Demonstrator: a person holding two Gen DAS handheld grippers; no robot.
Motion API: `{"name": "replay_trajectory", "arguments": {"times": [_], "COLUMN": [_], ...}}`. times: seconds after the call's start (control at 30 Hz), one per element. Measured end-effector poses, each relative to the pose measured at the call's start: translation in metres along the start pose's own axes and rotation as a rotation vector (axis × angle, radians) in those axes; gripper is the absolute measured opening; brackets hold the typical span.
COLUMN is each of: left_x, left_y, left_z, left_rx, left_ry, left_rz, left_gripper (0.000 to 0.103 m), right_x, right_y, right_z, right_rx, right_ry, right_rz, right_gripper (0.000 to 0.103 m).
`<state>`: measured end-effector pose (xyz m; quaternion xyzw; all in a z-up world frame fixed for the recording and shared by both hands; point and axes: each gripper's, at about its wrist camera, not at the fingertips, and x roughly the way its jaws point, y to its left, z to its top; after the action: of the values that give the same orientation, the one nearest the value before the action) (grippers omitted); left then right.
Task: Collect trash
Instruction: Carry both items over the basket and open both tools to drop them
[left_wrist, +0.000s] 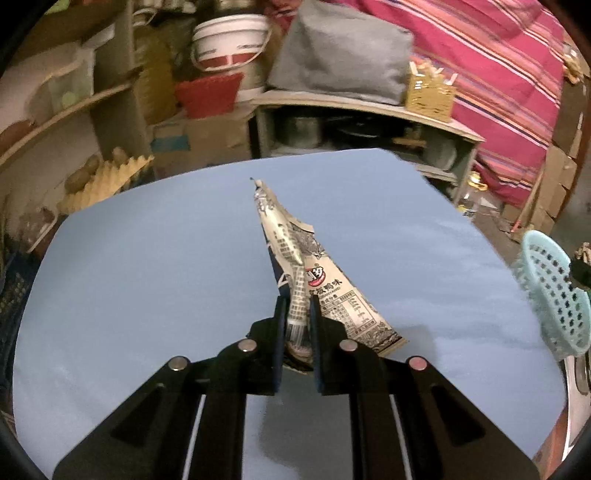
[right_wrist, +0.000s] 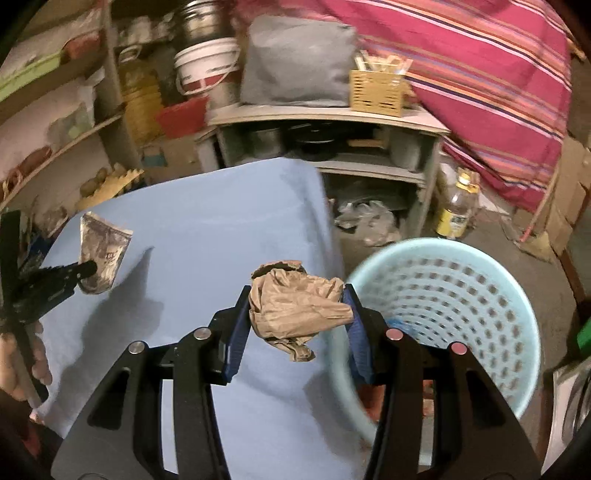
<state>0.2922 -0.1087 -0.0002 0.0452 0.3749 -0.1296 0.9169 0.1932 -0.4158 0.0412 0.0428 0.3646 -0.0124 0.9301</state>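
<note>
over a blue table (left_wrist: 147, 277), the left gripper (left_wrist: 295, 314) pinches a printed snack wrapper (left_wrist: 332, 291) at its crumpled middle, its flat ends sticking out in the air. the right gripper (right_wrist: 295, 314) squeezes a crumpled brown paper bag (right_wrist: 295, 310) across its bulk, near the rim of a pale blue perforated basket (right_wrist: 461, 295) standing beside the table. both of the 2 pieces look light, soft and crushable; the glossy wrapper probably slips easily, so a grip on the bunched part seems safest.

The table (left_wrist: 147, 277) is light blue. The basket (right_wrist: 461, 295) with holes is pale green-blue. The far blanket (right_wrist: 480, 74) has pink stripes.
</note>
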Motion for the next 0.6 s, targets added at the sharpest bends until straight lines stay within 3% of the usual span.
{"name": "replay_trajectory", "arguments": {"times": [0.33,0.6], "left_x": [-0.043,-0.044], "left_y": [-0.111,-0.184], "left_z": [0.024,0.033], "left_rx": [0.082,0.127], "left_ry": [-0.101,-0.112], "left_rz": [-0.127,-0.239], "left_gripper": [0.013,0.013], "right_x": [-0.028,-0.027], "right_y": [-0.088,-0.123], "right_z": [-0.016,-0.026], "right_rx": [0.096,0.12], "right_ry": [-0.02,0.0], "right_rz": [-0.092,-0.148], "right_gripper": [0.048,0.05]}}
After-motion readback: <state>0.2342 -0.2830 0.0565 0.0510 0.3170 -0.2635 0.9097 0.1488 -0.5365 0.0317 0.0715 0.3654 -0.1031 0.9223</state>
